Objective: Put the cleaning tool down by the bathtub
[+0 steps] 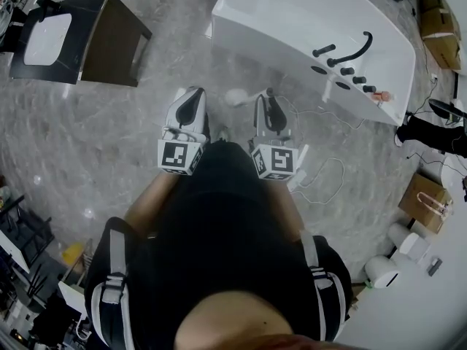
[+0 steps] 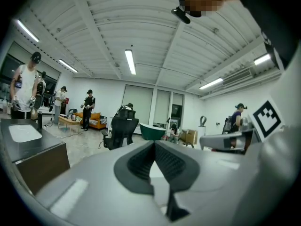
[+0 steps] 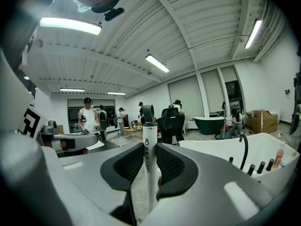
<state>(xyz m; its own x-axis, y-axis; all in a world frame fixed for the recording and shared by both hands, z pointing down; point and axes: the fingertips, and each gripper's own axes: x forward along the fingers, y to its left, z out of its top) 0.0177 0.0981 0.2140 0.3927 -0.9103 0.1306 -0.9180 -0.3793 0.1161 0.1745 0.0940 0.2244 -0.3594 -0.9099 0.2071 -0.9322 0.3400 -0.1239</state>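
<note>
**Tool in hand, tub just ahead**

We had the cleaning tool point(image 3: 149, 126) pinched in the right gripper point(image 3: 149, 146). Its jaws were pressed on the white handle from both sides, and the handle stood upright between the pads with its hanging loop poking out above them. Held that way, we judged, the shaft hung straight and could go down on end without twisting in the grip.

The left gripper point(image 2: 154, 145) carried nothing. Its jaws were drawn together, tips meeting, and it rode beside the right one. It looked like a spare hand kept close in case the handle needed steadying.

The bathtub point(image 1: 277, 28) lay just ahead and to the right on the grey floor, with its black faucet point(image 1: 350, 53) on the far rim. Both grippers pointed roughly level toward its near wall but were apart from it.

The tool had not yet been put down. By our reading, what was left was to close the gap to the tub, lower the handle to the bare floor beside the wall, and spread the right jaws. The tall, thin handle might well topple once released, so leaning it on the tub wall seemed the safer choice.
</note>
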